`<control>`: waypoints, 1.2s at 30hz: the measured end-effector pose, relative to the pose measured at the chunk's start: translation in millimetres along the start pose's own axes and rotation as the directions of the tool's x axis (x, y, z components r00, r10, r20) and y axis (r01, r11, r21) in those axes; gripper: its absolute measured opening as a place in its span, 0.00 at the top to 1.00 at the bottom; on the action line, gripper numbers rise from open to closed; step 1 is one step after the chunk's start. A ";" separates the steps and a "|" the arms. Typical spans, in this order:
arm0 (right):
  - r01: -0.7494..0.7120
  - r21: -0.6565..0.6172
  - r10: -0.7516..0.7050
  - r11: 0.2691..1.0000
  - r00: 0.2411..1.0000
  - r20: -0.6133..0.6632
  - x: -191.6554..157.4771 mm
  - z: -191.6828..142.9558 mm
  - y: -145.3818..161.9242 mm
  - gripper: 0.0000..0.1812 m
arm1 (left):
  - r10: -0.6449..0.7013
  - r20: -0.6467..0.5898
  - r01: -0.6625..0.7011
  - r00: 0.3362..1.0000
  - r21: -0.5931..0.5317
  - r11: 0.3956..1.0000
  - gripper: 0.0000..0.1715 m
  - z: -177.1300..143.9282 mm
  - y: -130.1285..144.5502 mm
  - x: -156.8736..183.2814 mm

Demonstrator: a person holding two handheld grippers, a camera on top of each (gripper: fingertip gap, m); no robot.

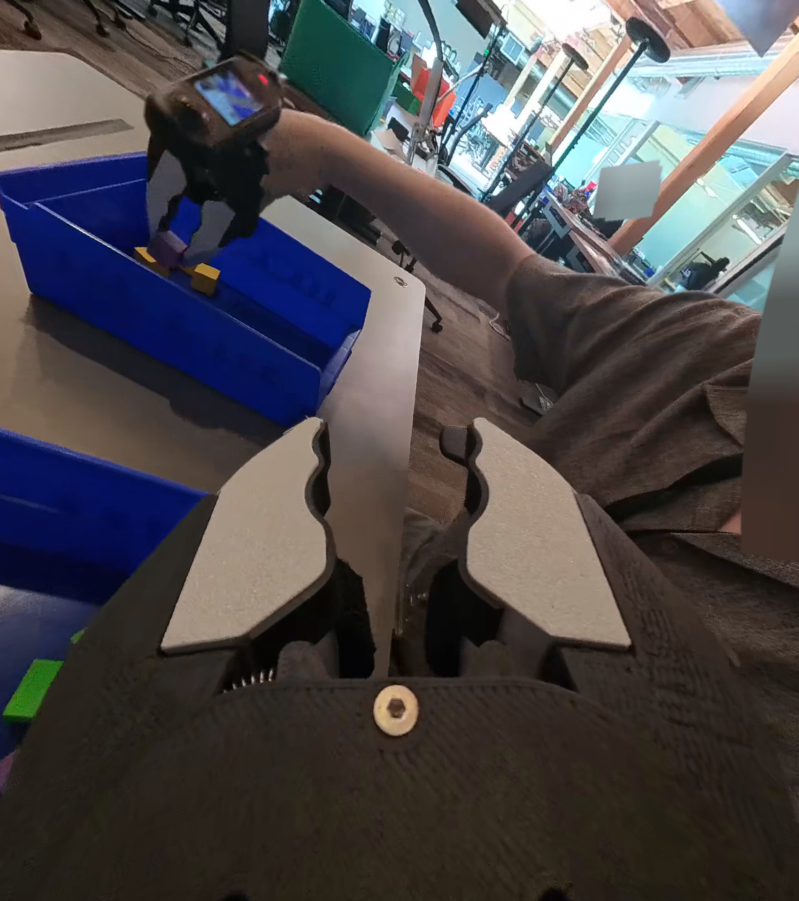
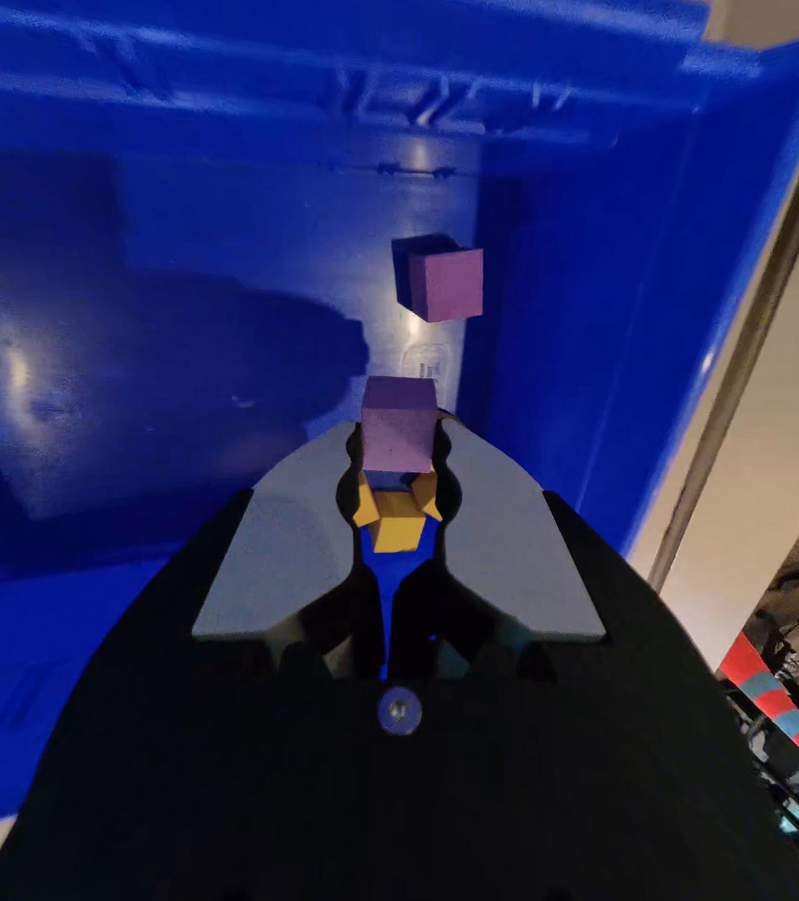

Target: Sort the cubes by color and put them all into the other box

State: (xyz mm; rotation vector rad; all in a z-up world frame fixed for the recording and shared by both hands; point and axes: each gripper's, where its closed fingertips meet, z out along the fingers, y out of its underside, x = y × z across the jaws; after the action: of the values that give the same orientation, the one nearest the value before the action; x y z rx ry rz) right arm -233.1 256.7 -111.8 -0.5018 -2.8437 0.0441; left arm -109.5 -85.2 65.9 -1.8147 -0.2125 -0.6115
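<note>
My right gripper [image 2: 398,431] is shut on a purple cube [image 2: 397,429] inside a blue bin [image 2: 192,195], just above a yellow block piece [image 2: 395,521] on the bin floor. A second purple cube [image 2: 446,285] lies farther along the bin floor. In the left wrist view the right gripper [image 1: 175,248] reaches down into the far blue bin [image 1: 183,312], holding the purple cube [image 1: 168,246] over the yellow piece [image 1: 205,279]. My left gripper [image 1: 395,434] is open and empty, over the grey table's [image 1: 46,370] near edge.
A second blue bin [image 1: 22,512] sits at the lower left of the left wrist view with a green block [image 1: 29,692] and purple and red pieces inside. A person's arm [image 1: 436,209] and dark shirt fill the right. Chairs, stands and a green crate [image 1: 339,73] stand beyond.
</note>
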 end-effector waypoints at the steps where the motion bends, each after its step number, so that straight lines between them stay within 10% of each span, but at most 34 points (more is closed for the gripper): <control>1: 0.003 -0.005 -0.003 1.000 1.000 0.012 2.8 7.4 0.5 0.85 | -0.001 0.008 0.001 1.000 0.008 1.000 0.69 -3.5 1.0 0.1; 15: -0.004 -0.090 0.019 0.996 0.987 0.160 15.5 53.0 0.9 0.85 | -0.042 0.020 0.041 0.999 0.014 0.999 0.70 -22.6 18.8 -3.9; 29: -0.015 -0.063 0.018 0.998 0.999 0.040 21.0 37.6 -5.0 0.73 | -0.028 0.071 0.033 0.997 -0.062 0.998 0.70 -23.0 8.2 -22.0; 33: -0.017 0.013 0.017 1.000 0.998 -0.054 19.0 -0.8 -14.0 0.74 | 0.027 0.287 0.049 0.957 -0.255 0.966 0.70 -30.5 22.5 -65.9; 36: 0.003 0.157 0.019 0.988 0.990 -0.143 8.3 -40.3 -36.7 0.76 | 0.162 0.497 0.156 0.852 -0.537 0.829 0.70 -51.2 52.4 -120.0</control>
State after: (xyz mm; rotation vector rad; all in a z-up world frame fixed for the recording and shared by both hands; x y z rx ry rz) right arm -242.8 224.4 -68.2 -0.4629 -2.6702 0.2222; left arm -203.7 -131.4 -27.8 -2.5478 -0.4321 -0.1466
